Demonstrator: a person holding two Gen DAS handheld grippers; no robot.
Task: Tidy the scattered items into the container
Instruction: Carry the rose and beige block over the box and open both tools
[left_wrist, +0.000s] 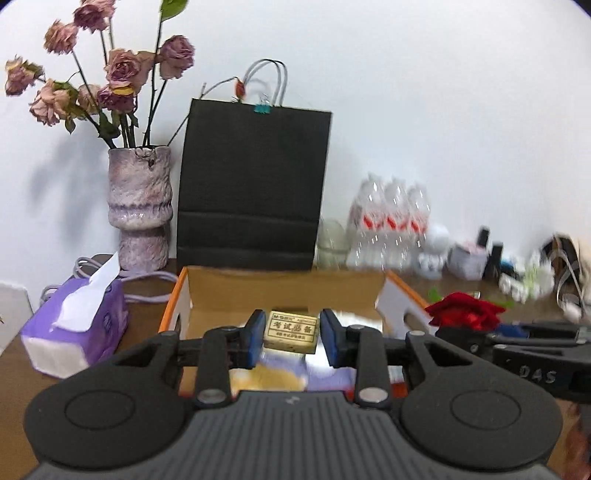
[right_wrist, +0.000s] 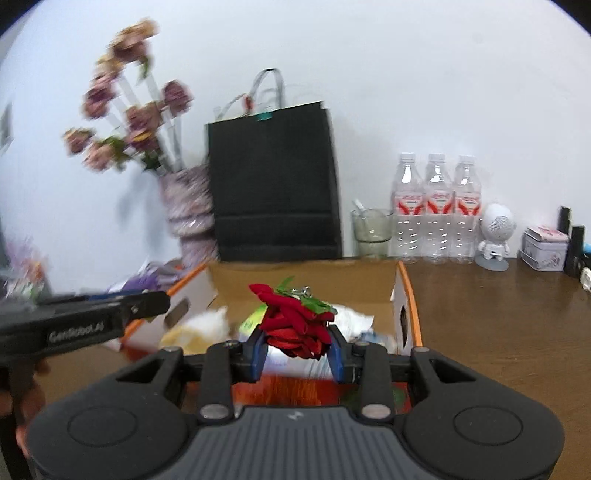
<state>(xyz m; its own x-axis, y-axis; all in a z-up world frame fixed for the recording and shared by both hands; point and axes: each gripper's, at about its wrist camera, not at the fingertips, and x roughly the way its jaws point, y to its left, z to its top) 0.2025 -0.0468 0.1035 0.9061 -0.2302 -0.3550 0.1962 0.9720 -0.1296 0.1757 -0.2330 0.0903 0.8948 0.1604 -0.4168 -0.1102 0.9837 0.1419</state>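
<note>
An open cardboard box (left_wrist: 284, 286) with orange edges stands in front of me; it also shows in the right wrist view (right_wrist: 306, 273). My left gripper (left_wrist: 291, 332) is over the box. A small tan eraser (left_wrist: 291, 331) with printed writing sits between its blue pads with small gaps on both sides. My right gripper (right_wrist: 297, 341) is shut on a red fabric rose (right_wrist: 293, 321) with green leaves, held over the box. The rose (left_wrist: 463, 308) and the right gripper show at the right of the left wrist view. Several blurred items lie inside the box (right_wrist: 207, 325).
A black paper bag (left_wrist: 253, 184) stands behind the box. A vase of dried roses (left_wrist: 140, 206) and a purple tissue pack (left_wrist: 74, 325) are at the left. Three water bottles (right_wrist: 436, 206), a glass cup (right_wrist: 371, 230), a white figure (right_wrist: 495, 232) and a tin (right_wrist: 545, 247) line the wall.
</note>
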